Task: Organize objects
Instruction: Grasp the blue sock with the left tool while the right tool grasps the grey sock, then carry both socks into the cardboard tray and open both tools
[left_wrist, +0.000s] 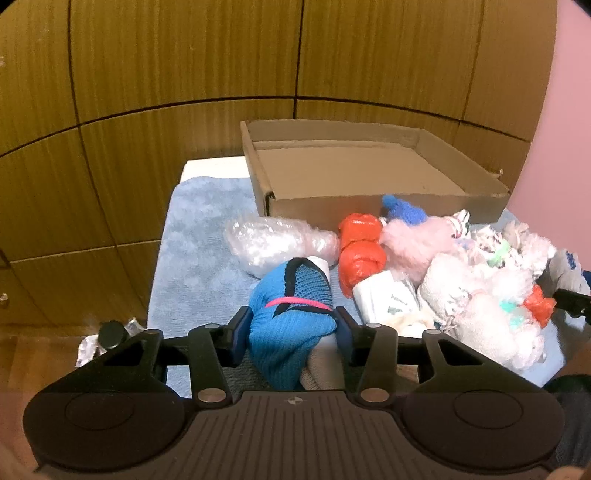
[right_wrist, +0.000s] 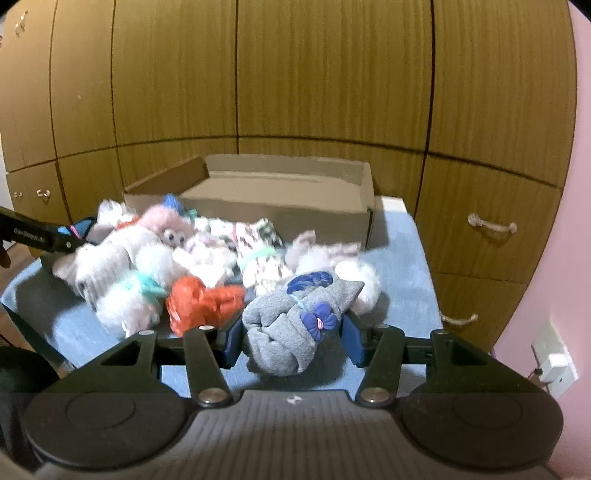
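My left gripper (left_wrist: 290, 328) is shut on a rolled blue sock bundle (left_wrist: 291, 314) with a pink stripe, at the near side of a blue towel (left_wrist: 199, 266). My right gripper (right_wrist: 293, 336) has its jaws against both sides of a rolled grey sock bundle (right_wrist: 295, 328) with a purple bow. A heap of rolled socks and small bags lies on the towel: an orange bag (left_wrist: 360, 251), a pink fluffy bundle (left_wrist: 417, 240), white fluffy bundles (right_wrist: 125, 273). An open cardboard box (left_wrist: 369, 170) stands behind the heap, also in the right wrist view (right_wrist: 273, 195).
A clear plastic bag (left_wrist: 273, 240) lies left of the orange bag. Wooden cabinet doors (left_wrist: 184, 74) stand behind the table. Drawers with rope handles (right_wrist: 491, 225) are at the right. A dark cap and foil (left_wrist: 110, 332) sit on the floor at the left.
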